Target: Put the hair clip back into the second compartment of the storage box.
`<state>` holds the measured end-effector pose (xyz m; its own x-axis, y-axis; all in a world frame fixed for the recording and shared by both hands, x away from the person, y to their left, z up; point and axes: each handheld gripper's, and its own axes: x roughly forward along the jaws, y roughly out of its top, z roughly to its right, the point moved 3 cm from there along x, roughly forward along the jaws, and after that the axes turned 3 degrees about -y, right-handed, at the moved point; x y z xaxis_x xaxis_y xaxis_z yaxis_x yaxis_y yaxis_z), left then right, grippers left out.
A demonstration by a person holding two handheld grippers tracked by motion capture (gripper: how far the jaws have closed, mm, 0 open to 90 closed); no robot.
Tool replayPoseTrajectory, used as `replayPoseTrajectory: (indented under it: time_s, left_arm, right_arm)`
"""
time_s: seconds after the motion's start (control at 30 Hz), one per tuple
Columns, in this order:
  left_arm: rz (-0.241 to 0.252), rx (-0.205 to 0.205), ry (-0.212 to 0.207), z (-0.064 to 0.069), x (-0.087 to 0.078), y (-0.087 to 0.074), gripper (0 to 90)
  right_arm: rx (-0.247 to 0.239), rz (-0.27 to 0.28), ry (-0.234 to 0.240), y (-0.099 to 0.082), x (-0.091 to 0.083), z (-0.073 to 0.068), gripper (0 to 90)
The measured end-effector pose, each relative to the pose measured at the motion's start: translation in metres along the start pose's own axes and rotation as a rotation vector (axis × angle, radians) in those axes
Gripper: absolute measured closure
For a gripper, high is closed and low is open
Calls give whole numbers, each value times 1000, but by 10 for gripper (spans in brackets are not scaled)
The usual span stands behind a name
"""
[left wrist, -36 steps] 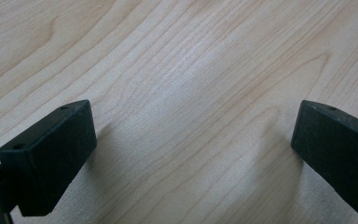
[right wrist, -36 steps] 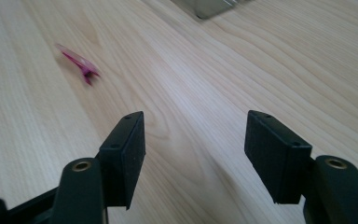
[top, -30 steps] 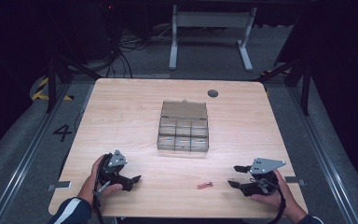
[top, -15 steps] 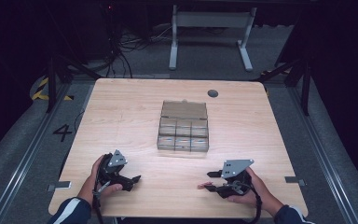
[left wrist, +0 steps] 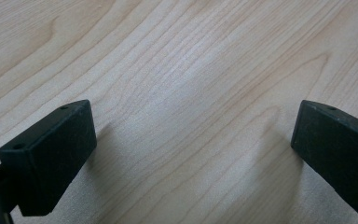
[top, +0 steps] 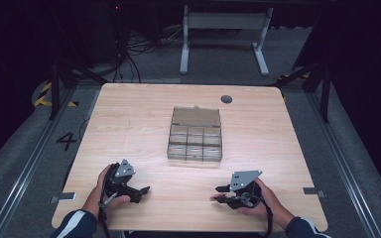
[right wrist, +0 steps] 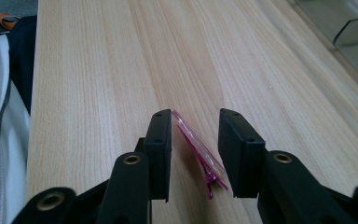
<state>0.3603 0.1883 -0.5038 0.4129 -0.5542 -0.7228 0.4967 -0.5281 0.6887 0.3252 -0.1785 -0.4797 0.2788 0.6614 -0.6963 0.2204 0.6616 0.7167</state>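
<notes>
I am at the pick-up: my right gripper (right wrist: 195, 154) straddles the pink clip (right wrist: 199, 151) on the counter (top: 139, 129), near its front edge, and its fingers (right wrist: 161, 144) have just been closing in on it. They stand narrow now, with the clip slanting between them; its far tip is at the inner face of one finger, but I cannot tell that the pads press on it yet. In my judgement the next move calls for a finishing squeeze square across the clip, then a lift clear of the wood, probably toward the box (top: 195, 135) farther back at the middle of the counter.

The clip is a thin, flat, glossy strip of translucent pink plastic, so it could slip or tip flat as I pinch. The counter is pale matt wood grain. The box is clear plastic, divided into small compartments, its lid standing open behind.

My left gripper (left wrist: 186, 154) hovers low over bare wood, its blocky black fingers wide apart and holding nothing.
</notes>
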Motion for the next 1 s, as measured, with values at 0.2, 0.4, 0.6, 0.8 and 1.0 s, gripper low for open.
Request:
replayPoseTrajectory:
  time_s: [0.2,0.4,0.6,0.8,1.0]
  left_arm:
    - [0,0,0,0,0,0,6]
    - [1,0,0,0,0,0,6]
    - [0,0,0,0,0,0,6]
    - [0,0,0,0,0,0,5]
    - [1,1,-7,0,0,0,5]
  right_arm:
    - [-10,-22,-6,-3,4,-1,727]
    - [-10,-17,-17,-4,4,-1,823]
    - [-17,-17,-28,-4,4,-1,832]
    - [-9,-6,-43,-4,1,1,835]
    - [-7,14,-53,-3,-4,4,835]
